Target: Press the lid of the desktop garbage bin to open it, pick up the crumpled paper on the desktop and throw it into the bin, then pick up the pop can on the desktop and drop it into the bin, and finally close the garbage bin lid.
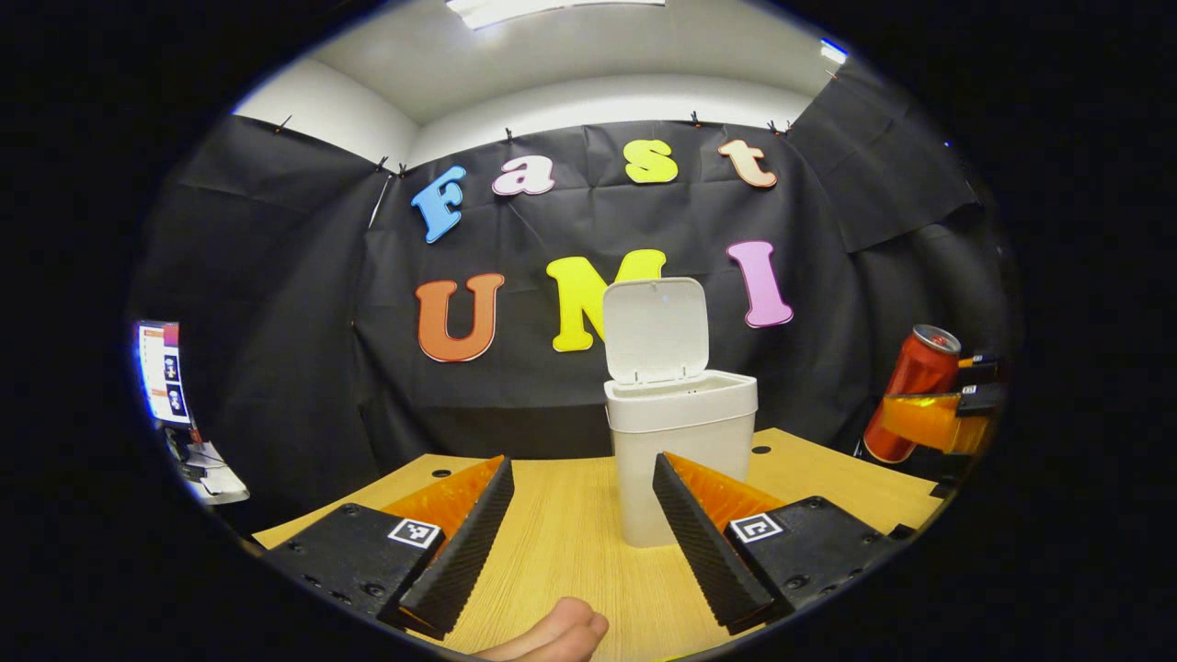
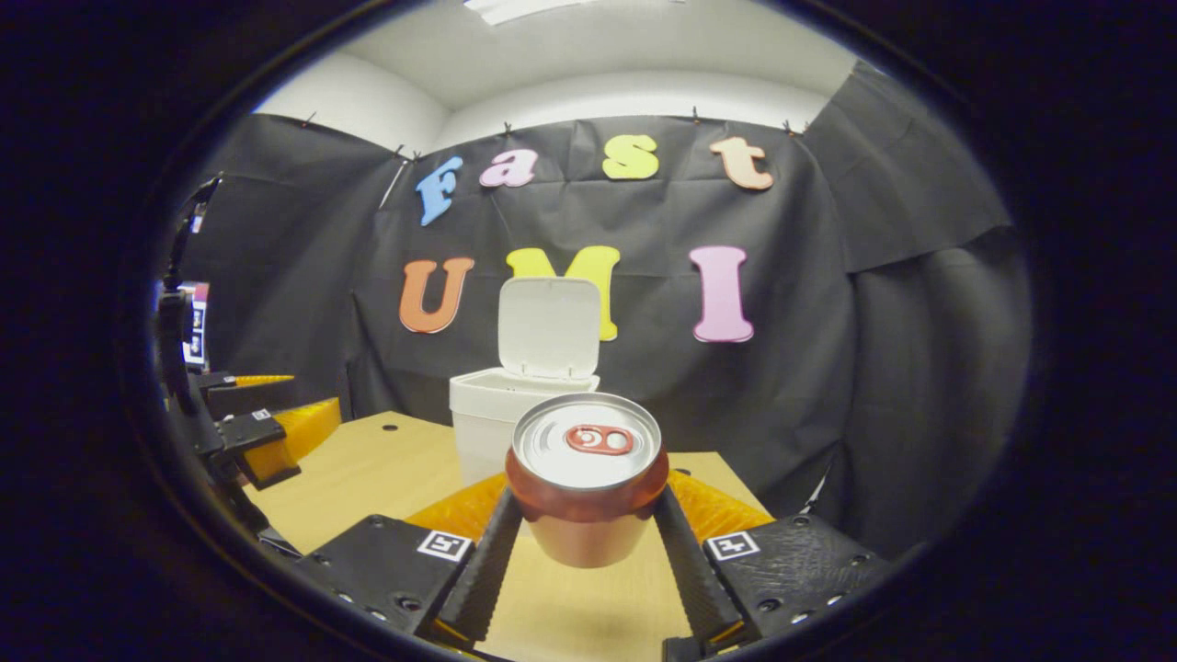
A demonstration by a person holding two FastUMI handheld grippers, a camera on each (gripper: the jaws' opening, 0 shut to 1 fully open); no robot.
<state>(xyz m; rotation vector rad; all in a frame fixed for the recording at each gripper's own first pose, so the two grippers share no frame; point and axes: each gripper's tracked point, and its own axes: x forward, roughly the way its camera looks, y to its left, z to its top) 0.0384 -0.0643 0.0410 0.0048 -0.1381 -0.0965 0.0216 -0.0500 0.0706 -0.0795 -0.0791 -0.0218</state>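
Observation:
The white desktop bin [image 1: 680,432] stands on the wooden table with its lid [image 1: 655,331] raised upright. My left gripper [image 1: 584,529] hovers open just in front of it, nothing between its fingers. In the left gripper view the red pop can [image 1: 910,391] hangs tilted at the far right, held by the other gripper. In the right gripper view that can [image 2: 588,473] is lifted above the table with my right gripper [image 2: 587,542] shut on its sides. The bin [image 2: 497,418] and open lid [image 2: 549,329] lie behind and left of the can. The crumpled paper is hidden.
The wooden table [image 1: 570,552] has small round holes near its back edge. A screen [image 1: 164,372] glows at the far left. A fingertip [image 1: 556,634] shows at the bottom of the left gripper view. The left gripper [image 2: 267,428] appears at the left of the right gripper view.

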